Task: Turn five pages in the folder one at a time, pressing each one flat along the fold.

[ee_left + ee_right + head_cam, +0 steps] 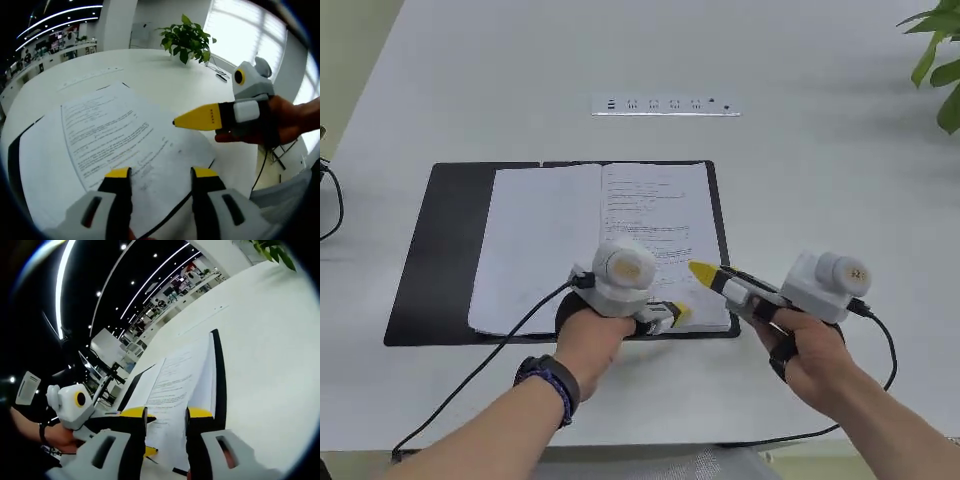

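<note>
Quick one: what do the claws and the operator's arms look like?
Both alike: left claw and right claw have pale grey bodies, black mid-sections, yellow jaw tips, and a black cable trailing from each. Forearms unsleeved; dark wristband, purple-blue edged, on the left wrist.

Folder [450, 250]: one, counted on one surface [820, 180]. Leaves exposed: two, one printed page [660, 215] and one blank leaf [535, 240]. Tools: two (one held per hand), left tool [670, 315] and right tool [705, 272]. Cables: two, left cable [500, 345] and right cable [890, 350]. Wristband [552, 378]: one. Power strip [665, 105]: one. Plant [940, 60]: one.
</note>
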